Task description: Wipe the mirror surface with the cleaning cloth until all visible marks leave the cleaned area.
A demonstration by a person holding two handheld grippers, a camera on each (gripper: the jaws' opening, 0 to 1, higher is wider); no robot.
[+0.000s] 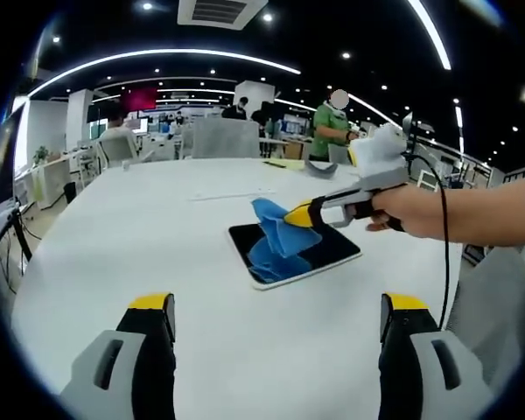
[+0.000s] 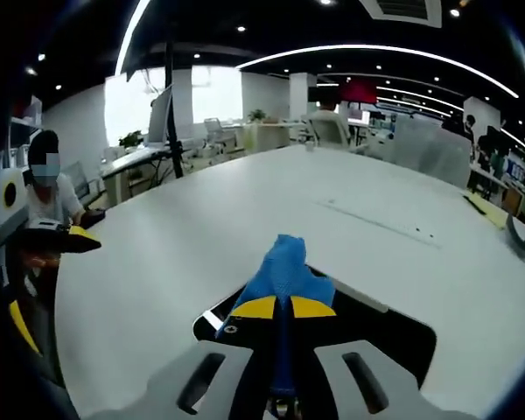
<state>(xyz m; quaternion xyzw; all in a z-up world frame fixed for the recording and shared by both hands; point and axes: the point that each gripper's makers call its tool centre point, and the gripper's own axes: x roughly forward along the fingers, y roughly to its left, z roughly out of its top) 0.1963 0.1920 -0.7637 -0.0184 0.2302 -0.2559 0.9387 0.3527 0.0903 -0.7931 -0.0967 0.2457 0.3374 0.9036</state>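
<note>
A dark rectangular mirror (image 1: 332, 248) with a white rim lies flat in the middle of the white table (image 1: 157, 227). On its left part rests a blue cleaning cloth (image 1: 276, 236), pinched by my right gripper (image 1: 296, 215), which reaches in from the right, held by a hand. In the right gripper view the yellow-tipped jaws of my right gripper (image 2: 283, 308) are shut on the blue cloth (image 2: 284, 267), pressed on the mirror (image 2: 394, 337). My left gripper (image 1: 278, 306) hangs open near the table's front, well short of the mirror, holding nothing.
A person in a green top (image 1: 331, 127) stands at the table's far side, near grey chairs (image 1: 223, 138). Papers lie at the far edge (image 1: 289, 164). A seated person (image 2: 48, 201) is off the table's left in the right gripper view.
</note>
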